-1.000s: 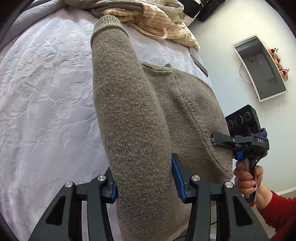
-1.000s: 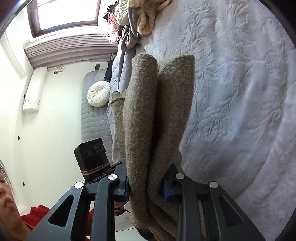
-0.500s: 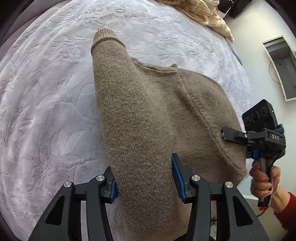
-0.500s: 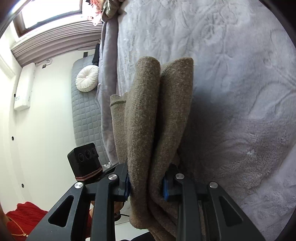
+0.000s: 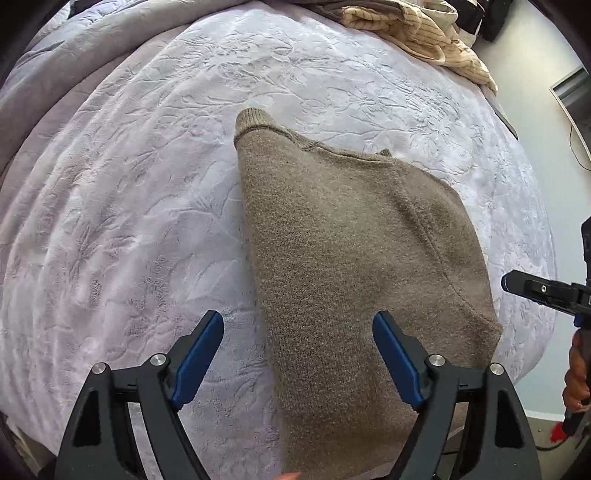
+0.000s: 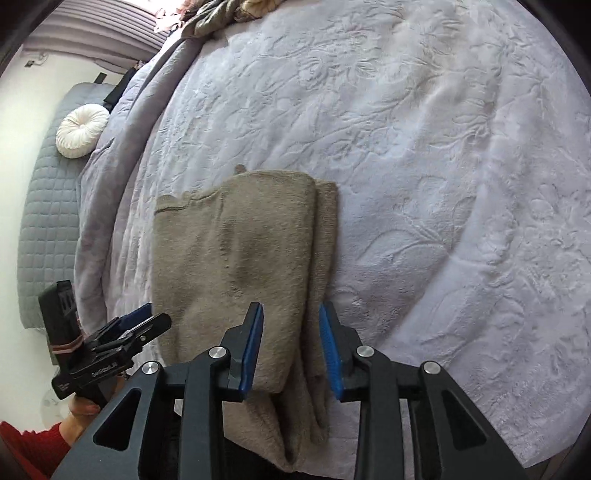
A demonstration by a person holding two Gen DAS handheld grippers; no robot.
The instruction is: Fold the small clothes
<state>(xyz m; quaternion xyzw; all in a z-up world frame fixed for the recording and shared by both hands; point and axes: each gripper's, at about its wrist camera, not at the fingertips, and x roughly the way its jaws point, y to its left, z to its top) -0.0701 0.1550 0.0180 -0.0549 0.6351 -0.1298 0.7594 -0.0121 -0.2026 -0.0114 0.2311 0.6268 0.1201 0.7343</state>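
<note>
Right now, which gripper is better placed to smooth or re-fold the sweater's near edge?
Right. The right gripper straddles the sweater's doubled edge; the left gripper, jaws just opened wide, has let go, near its other side.

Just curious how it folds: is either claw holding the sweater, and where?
Left gripper: nothing; its jaws have just been opening and stand wide over the brown sweater. Right gripper straddles its folded edge; a pinch cannot be told.

We list a taupe-brown knit sweater (image 5: 351, 258) on a pale lilac leaf-embossed bedspread (image 5: 129, 221), a cream pinstriped garment (image 5: 424, 33) at one o'clock, and blue-padded black grippers.
</note>
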